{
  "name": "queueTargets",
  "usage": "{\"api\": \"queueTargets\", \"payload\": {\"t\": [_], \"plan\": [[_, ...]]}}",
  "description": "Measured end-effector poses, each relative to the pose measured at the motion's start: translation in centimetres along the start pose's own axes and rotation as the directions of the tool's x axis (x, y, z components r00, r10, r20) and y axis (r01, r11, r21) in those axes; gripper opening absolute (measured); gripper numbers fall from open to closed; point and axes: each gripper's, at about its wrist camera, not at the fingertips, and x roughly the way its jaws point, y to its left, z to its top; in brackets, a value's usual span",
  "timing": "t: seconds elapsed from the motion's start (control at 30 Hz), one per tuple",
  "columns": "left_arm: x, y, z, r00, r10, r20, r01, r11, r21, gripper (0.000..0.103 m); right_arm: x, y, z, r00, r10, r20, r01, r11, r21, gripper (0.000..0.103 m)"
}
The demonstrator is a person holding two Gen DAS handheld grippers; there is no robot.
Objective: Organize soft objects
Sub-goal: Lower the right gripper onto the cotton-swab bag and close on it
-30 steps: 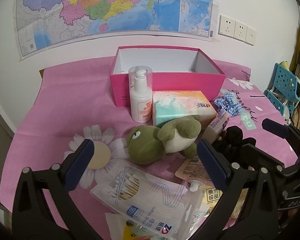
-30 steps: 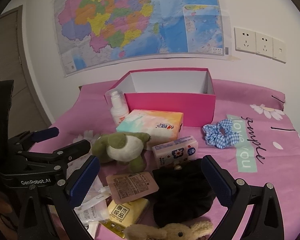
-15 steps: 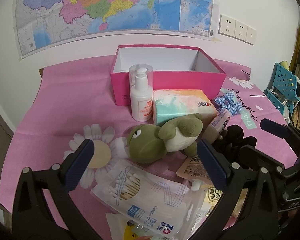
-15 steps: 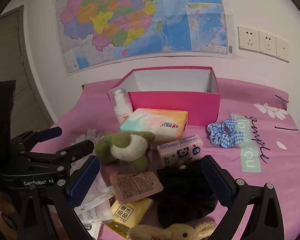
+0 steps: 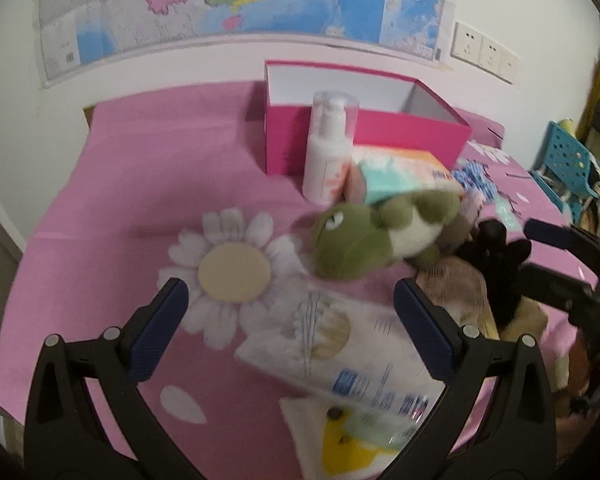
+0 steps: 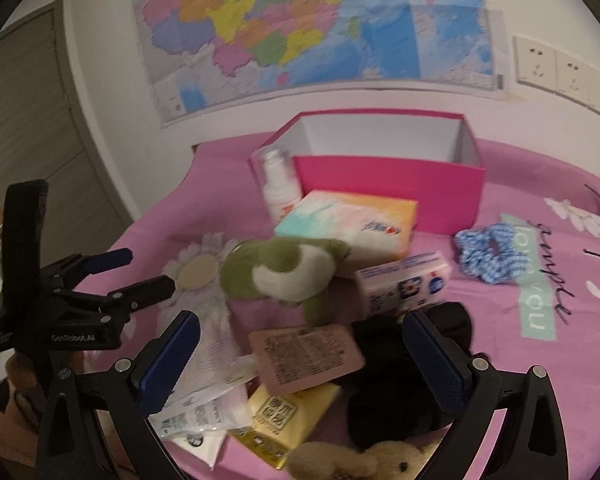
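A green plush frog [image 5: 364, 240] [image 6: 280, 276] lies on the pink cloth in front of an open pink box [image 5: 380, 128] [image 6: 384, 184]. A black soft scrunchie [image 6: 400, 380] [image 5: 496, 252], a blue checked scrunchie [image 6: 488, 252] and a tan plush toy [image 6: 360, 460] lie nearby. My left gripper [image 5: 300, 332] is open and empty, above a cotton swab pack [image 5: 340, 344]. My right gripper [image 6: 304, 364] is open and empty, above a brown sachet [image 6: 304, 356]. The left gripper also shows in the right wrist view [image 6: 128, 276].
A lotion bottle [image 5: 328, 148], a tissue pack [image 6: 352, 224], a small tissue packet [image 6: 404, 284] and a yellow sachet [image 6: 288, 412] lie among the soft things. A blue chair [image 5: 568, 160] stands at the right. A map hangs on the wall.
Both grippers have moved forward and down toward the pile; the views are blurred by motion. The left view has swung left. Both jaws stay open.
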Motion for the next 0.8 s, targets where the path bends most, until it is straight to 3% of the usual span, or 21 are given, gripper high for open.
{"api": "queueTargets", "payload": {"t": [0.17, 0.33, 0.5, 0.8], "plan": [[0.4, 0.1, -1.7, 0.995, -0.077, -0.062, 0.08, 0.996, 0.045, 0.102, 1.2, 0.9, -0.8, 0.99, 0.11, -0.093, -0.111, 0.994, -0.008, 0.088], [1.1, 0.0, -2.5, 0.989, -0.108, -0.103, 0.115, 0.991, 0.072, 0.101, 2.2, 1.2, -2.1, 0.963, 0.193, -0.187, -0.19, 0.981, 0.038, 0.065], [2.0, 0.5, -2.6, 0.979, -0.147, -0.138, 0.157, 0.986, 0.058, 0.097, 2.6, 1.8, -2.6, 0.941, 0.26, -0.217, -0.253, 0.966, 0.059, 0.063], [2.7, 0.8, -2.7, 0.965, -0.202, -0.169, 0.213, 0.976, 0.053, 0.091, 3.0, 2.4, -2.7, 0.922, 0.285, -0.262, -0.272, 0.958, 0.087, 0.063]]}}
